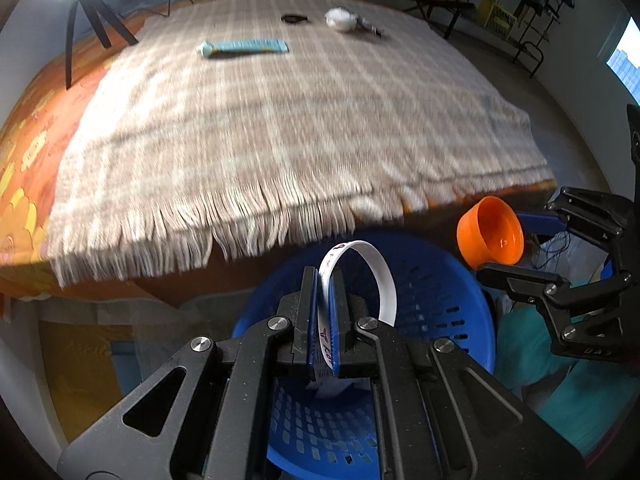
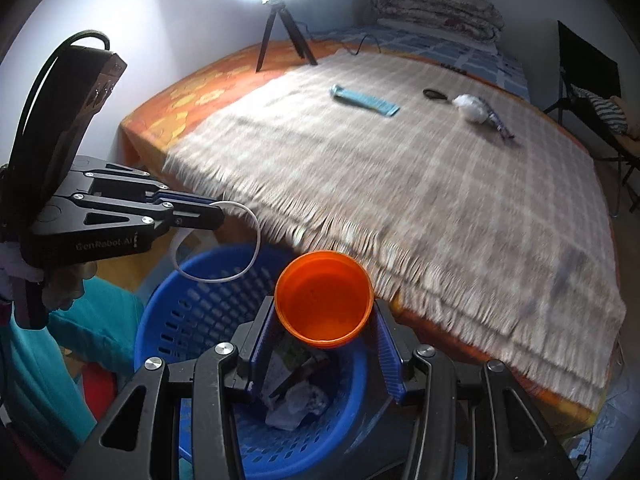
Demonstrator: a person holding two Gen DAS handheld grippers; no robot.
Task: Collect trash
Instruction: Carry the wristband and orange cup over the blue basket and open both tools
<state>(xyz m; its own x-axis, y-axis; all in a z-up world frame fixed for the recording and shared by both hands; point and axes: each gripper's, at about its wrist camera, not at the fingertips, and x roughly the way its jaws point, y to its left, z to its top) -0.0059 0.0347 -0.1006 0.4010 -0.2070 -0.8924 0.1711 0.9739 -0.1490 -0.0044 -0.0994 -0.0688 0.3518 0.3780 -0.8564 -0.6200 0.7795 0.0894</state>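
Above the blue basket [image 2: 168,320], left tool [image 1: 324,276] pinches a white strip [image 1: 380,276] while right tool [image 2: 326,320] clamps an orange cup [image 2: 324,300].

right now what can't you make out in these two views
- Writing on the white strip, left wrist view: pinched inside the left gripper, too small to read.
- Basket contents, right wrist view: partly covered by the orange cup and right gripper.
- Small dark object on the blanket: blurred, too small to identify.
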